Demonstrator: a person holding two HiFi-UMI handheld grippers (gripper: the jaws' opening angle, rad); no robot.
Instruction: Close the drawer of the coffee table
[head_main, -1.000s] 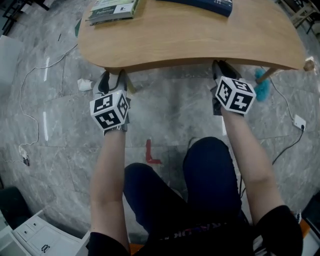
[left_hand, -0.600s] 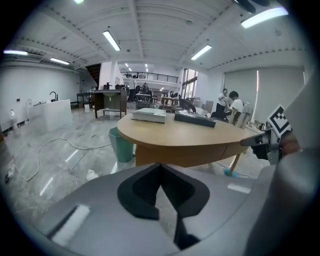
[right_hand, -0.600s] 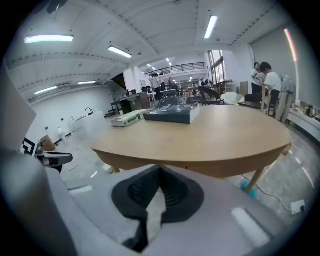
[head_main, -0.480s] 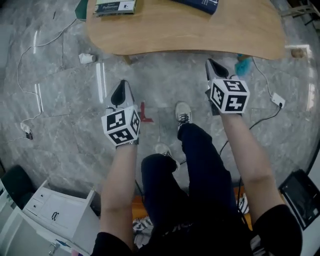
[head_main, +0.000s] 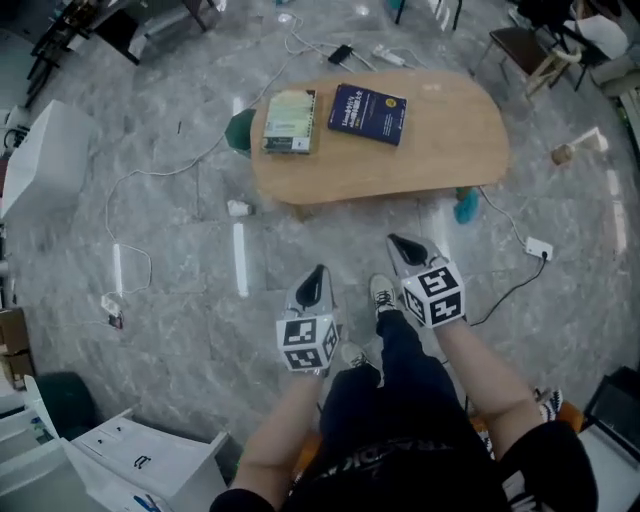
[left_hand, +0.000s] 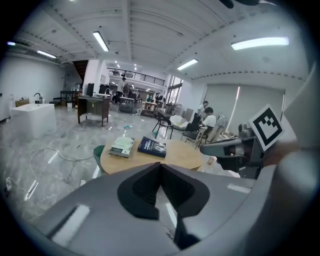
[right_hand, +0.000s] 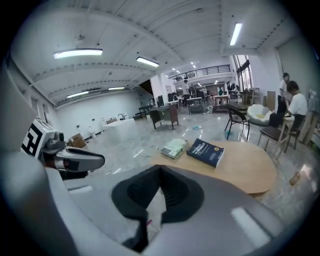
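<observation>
Both jaw pairs are seen clenched on nothing: left gripper (head_main: 313, 283) and right gripper (head_main: 404, 246) are held apart from the table (head_main: 450, 140), whose drawer cannot be made out. Two books (head_main: 290, 122) are laid by its left edge.

Left hand-held gripper (head_main: 318, 272), right hand-held gripper (head_main: 396, 241), both closed

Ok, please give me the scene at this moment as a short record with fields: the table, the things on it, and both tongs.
table: wooden coffee table; drawer not visible
on table: pale green book, blue book, side by side, apart
left tongs: shut, empty, over the floor
right tongs: shut, empty, short of the table
</observation>
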